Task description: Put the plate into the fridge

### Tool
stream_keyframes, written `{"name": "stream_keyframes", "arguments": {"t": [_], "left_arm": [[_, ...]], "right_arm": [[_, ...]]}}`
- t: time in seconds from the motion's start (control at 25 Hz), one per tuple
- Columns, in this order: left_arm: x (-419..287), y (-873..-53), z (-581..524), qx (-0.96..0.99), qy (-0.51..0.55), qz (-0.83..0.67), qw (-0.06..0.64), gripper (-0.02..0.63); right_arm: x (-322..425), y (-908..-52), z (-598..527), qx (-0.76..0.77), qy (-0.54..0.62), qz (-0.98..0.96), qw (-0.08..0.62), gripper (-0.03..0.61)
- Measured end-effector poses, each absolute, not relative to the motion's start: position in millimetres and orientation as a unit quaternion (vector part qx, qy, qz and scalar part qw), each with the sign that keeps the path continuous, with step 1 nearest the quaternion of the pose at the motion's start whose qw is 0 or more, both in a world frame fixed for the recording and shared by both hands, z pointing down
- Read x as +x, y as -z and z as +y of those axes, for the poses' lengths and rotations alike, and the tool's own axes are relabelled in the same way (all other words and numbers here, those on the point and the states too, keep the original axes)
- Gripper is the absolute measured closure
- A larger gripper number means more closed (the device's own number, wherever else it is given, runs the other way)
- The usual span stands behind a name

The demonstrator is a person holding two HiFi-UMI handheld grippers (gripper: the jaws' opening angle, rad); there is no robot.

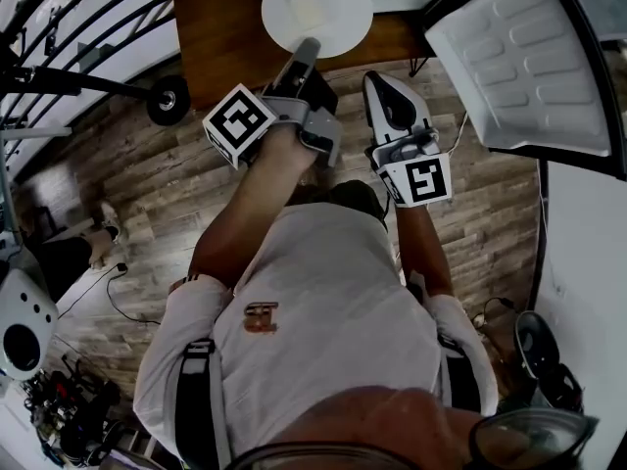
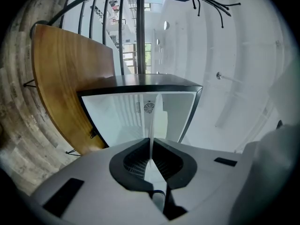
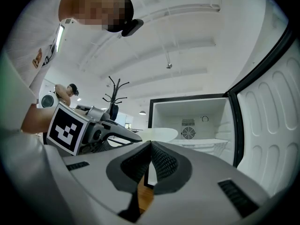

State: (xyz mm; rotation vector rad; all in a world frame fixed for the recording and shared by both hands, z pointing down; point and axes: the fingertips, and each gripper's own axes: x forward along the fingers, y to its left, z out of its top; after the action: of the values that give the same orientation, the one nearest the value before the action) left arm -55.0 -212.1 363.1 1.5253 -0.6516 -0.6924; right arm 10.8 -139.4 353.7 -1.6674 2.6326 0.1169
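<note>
The round white plate (image 1: 316, 11) is held out level in front of the open fridge (image 3: 187, 118), with my left gripper (image 1: 307, 47) shut on its near rim. Along the left gripper's jaws (image 2: 152, 146) the plate (image 2: 153, 118) shows edge-on as a thin white line, pointing into the white fridge cavity (image 2: 122, 118). My right gripper (image 1: 380, 84) hangs just right of the left one, jaws shut with nothing between them. From the right gripper (image 3: 151, 146) I see the plate (image 3: 157, 134) and the left gripper (image 3: 101, 128) in front of the fridge shelf.
The fridge door (image 1: 519, 62) stands swung open on the right, its inner moulded panel (image 3: 265, 125) facing me. A wooden surface (image 1: 225, 27) lies beside the fridge on the left. Cables and equipment (image 1: 69, 399) lie on the plank floor behind the person.
</note>
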Motion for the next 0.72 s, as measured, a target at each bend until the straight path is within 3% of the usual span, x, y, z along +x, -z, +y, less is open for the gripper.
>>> {"name": "stream_keyframes", "arguments": {"t": [0.72], "left_arm": [[-4.7, -361.0, -286.0, 0.643, 0.323, -0.322, 0.615, 0.588]], "right_arm": [[62.4, -347.3, -205.7, -0.507, -0.043, 0.861, 0.017, 0.546]]}}
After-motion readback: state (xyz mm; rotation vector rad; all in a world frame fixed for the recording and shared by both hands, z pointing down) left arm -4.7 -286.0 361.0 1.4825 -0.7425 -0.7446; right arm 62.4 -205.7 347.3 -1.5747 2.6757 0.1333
